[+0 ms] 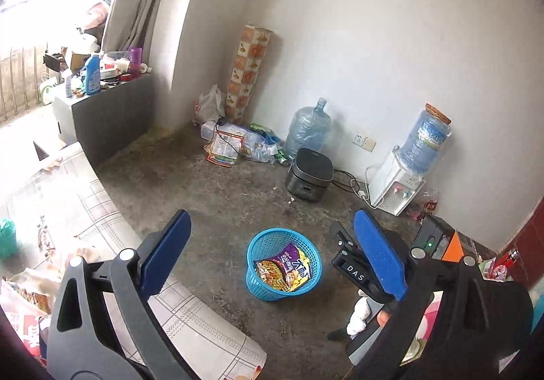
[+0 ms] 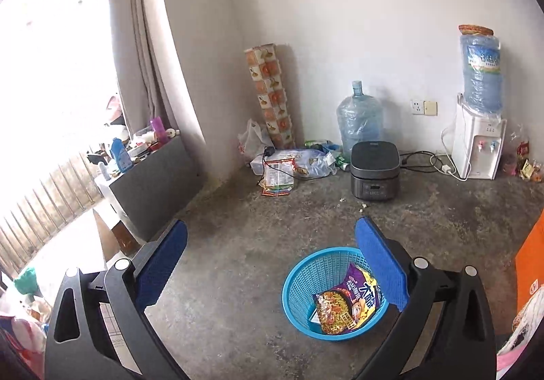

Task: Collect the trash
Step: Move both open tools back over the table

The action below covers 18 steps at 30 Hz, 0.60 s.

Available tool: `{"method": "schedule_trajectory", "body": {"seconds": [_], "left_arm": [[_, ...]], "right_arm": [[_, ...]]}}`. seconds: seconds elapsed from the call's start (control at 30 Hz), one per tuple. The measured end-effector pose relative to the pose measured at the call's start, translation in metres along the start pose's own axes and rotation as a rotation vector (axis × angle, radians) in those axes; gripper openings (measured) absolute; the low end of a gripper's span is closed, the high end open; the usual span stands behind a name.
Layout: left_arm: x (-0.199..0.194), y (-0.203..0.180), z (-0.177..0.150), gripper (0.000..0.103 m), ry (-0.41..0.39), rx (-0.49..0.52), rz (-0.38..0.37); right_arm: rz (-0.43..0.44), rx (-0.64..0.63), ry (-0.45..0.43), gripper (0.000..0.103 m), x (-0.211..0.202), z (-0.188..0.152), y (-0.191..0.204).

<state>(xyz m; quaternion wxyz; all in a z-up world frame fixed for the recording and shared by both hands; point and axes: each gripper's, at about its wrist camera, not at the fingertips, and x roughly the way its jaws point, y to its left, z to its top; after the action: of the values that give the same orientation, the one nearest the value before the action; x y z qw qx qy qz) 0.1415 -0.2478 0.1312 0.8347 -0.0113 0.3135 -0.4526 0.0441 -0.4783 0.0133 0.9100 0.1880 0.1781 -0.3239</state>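
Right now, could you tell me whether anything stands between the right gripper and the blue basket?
Nothing visible does. The right gripper is open and empty, and only bare concrete floor lies before the blue basket, which already holds a purple noodle packet.

Blue, grey and purple on a mottled floor

The basket [image 2: 307,281] is bright blue mesh; the noodle packet [image 2: 346,303] purple with yellow print. A tall box [image 2: 272,96] shows orange-and-cream squares, the rice cooker [image 2: 374,172] is dark grey, the floor mat [image 1: 102,210] a pale grid.
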Motion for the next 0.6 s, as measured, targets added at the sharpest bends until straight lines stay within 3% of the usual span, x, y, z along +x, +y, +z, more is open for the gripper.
{"method": "schedule_trajectory", "body": {"seconds": [0.17,0.33,0.6], "left_arm": [[-0.067,0.033,-0.014,0.093,-0.097,-0.046,0.098],[-0.131,0.063,-0.032,0.093,-0.181,-0.046,0.214],[-0.217,0.129,-0.066,0.093,-0.253,-0.219,0.372]], "right_arm": [[0.104,-0.086,-0.054,0.096,-0.033,0.006,0.043],[0.230,-0.127,-0.053,0.096,-0.060,0.008,0.071],[0.458,-0.072,0.068,0.096,-0.070,0.000,0.102]]}}
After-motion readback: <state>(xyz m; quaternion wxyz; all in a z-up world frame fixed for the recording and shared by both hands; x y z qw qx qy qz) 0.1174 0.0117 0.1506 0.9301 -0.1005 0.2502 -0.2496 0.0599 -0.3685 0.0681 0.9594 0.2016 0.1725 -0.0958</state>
